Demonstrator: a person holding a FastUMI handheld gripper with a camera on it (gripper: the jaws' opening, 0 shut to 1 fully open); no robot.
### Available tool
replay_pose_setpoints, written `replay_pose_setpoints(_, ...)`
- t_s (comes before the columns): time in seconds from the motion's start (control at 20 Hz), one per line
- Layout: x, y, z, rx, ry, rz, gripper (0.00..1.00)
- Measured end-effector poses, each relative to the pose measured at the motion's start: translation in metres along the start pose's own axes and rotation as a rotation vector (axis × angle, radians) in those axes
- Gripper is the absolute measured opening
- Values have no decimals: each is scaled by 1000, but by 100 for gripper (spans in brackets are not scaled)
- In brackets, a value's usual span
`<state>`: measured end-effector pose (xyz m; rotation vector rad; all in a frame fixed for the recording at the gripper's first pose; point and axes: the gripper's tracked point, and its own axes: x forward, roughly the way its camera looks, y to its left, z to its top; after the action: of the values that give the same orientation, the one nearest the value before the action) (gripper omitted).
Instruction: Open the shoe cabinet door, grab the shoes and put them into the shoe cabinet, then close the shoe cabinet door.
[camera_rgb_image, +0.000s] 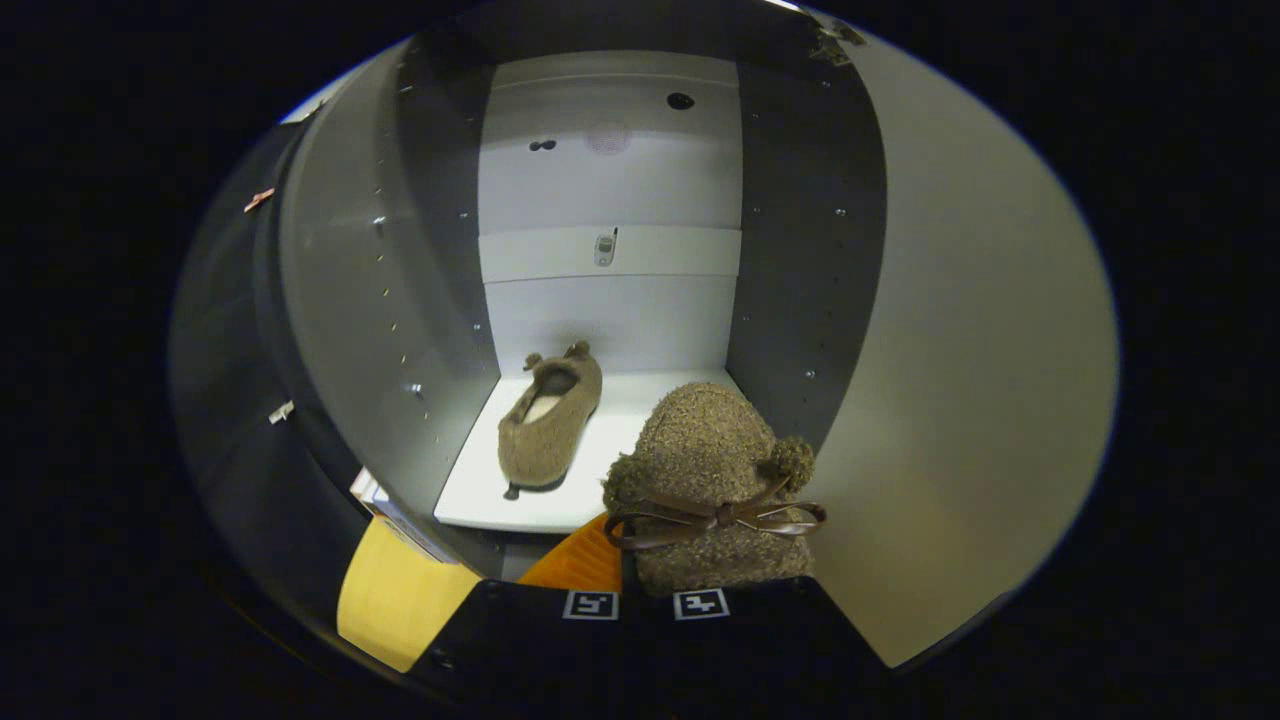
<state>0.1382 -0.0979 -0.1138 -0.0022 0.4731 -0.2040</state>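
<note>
Gripper view: gripper (645, 600) clenched on a fuzzy brown shoe (712, 480), both fingers pressing its heel end, the bow facing the camera. Shoe sits just ahead of the fingers at 12 o'clock, at the cabinet (810, 250) opening. Second shoe (550, 418) lies on the shelf (620, 450) inside, at 11 o'clock beyond the fingers. Door (980, 400) open at 3 o'clock.

Open shoe cabinet (810, 250); one fuzzy brown shoe (550, 415) inside, its twin (715, 480) at the opening.
</note>
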Motion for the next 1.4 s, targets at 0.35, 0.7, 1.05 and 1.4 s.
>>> replay_pose_setpoints(0.35,88,1,64,24,37,22,5)
replay_pose_setpoints(0.7,187,-6,56,59,146,-1,5)
replay_pose_setpoints(1.05,242,3,40,84,207,12,5)
replay_pose_setpoints(1.4,262,4,24,76,249,-18,5)
